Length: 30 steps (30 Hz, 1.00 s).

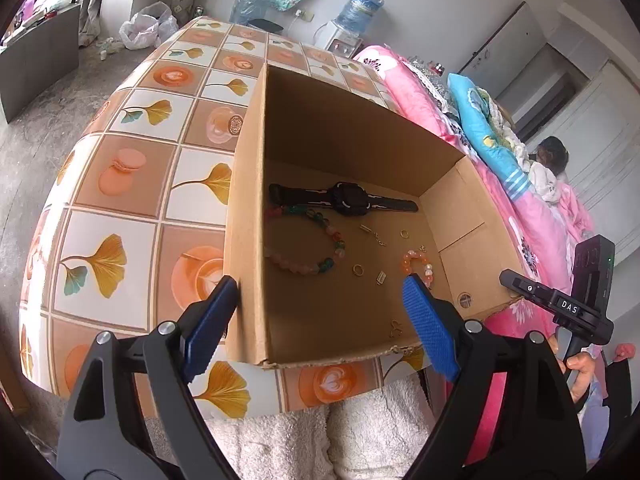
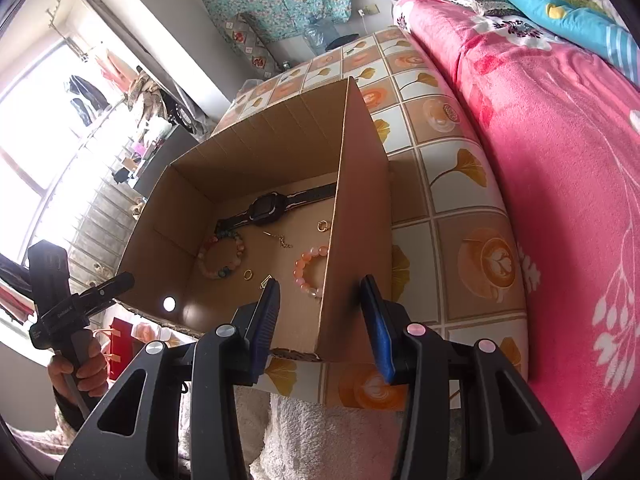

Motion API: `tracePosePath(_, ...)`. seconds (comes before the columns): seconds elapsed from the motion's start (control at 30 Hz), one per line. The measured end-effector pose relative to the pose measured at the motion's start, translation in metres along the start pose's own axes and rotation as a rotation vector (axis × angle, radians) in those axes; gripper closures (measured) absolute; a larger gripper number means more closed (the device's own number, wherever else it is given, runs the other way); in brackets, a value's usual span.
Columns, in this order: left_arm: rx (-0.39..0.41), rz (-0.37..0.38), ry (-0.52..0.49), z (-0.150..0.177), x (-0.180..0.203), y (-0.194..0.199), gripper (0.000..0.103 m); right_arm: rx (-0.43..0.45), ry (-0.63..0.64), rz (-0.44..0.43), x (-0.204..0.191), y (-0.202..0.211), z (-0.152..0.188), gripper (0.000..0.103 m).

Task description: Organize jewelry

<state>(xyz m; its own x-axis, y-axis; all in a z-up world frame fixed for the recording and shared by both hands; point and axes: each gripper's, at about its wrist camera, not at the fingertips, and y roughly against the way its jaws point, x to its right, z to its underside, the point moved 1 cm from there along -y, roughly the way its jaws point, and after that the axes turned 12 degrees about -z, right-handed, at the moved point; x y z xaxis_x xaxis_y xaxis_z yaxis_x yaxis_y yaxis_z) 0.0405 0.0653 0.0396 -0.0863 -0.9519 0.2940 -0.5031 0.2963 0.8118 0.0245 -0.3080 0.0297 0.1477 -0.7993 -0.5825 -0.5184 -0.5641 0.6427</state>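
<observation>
An open cardboard box stands on a patterned table. Inside lie a black watch, a large multicolour bead bracelet, a small orange bead bracelet, gold rings and small gold pieces. My left gripper is open and empty, its fingers astride the box's near left wall. In the right wrist view the box, watch, large bracelet and orange bracelet show. My right gripper is open and empty, astride the box's right wall.
A bed with a pink blanket and blue pillow runs along the table's far side. A white fluffy cloth lies below the table's near edge. The right gripper shows at the right in the left wrist view.
</observation>
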Motion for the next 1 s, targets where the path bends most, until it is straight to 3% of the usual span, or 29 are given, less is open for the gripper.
tracePosePath(0.23,0.015,0.019,-0.035,0.018,0.003,0.009,0.023,0.027,-0.026,-0.003,0.005,0.007,0.010,0.061)
tracePosePath(0.37,0.187,-0.063,-0.093,0.026,0.008,0.042,0.023,0.093,-0.023,0.015,0.000,0.027,0.018,0.060)
tracePosePath(0.47,0.253,-0.022,-0.161,0.037,0.016,0.066,0.023,0.127,-0.013,0.030,-0.005,0.043,0.032,0.050)
tracePosePath(0.6,0.260,0.050,-0.207,0.057,0.031,0.083,0.017,0.124,0.031,0.061,-0.019,0.050,0.058,0.037)
tracePosePath(0.7,0.209,0.098,-0.212,0.072,0.048,0.081,0.012,0.090,0.045,0.071,-0.030,0.039,0.078,0.027)
tracePosePath(0.8,0.191,0.067,-0.239,0.084,0.068,0.069,0.012,0.056,0.057,0.111,-0.039,0.021,0.093,0.023)
tracePosePath(1.0,0.180,-0.077,-0.299,0.096,0.095,0.044,0.012,0.055,0.056,0.180,-0.048,0.005,0.094,0.019)
